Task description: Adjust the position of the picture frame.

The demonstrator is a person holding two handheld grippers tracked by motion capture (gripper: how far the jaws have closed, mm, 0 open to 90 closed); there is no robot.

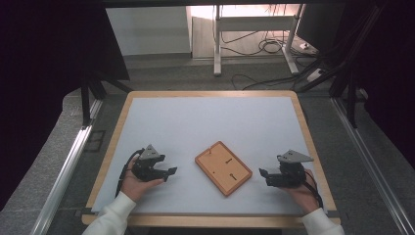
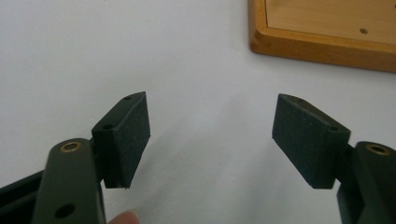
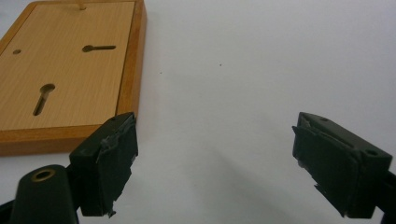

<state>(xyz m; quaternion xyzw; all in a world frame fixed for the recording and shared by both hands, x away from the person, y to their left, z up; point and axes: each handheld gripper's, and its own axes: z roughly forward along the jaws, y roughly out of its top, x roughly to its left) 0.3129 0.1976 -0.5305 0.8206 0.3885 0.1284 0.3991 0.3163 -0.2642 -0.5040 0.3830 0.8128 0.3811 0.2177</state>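
Likely light, stiff and flat, the wooden frame (image 1: 223, 168) wants gripping by its raised rim — both grippers' fingers (image 2: 123, 137) spread, empty.

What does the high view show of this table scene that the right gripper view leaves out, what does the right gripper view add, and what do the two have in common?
The high view takes in both hands, the left gripper and the right gripper, each apart from the wooden board, and the whole table. The right gripper view adds a close look at its worn black pads, standing open on nothing. Both show the board's two keyhole slots and the white table surface.
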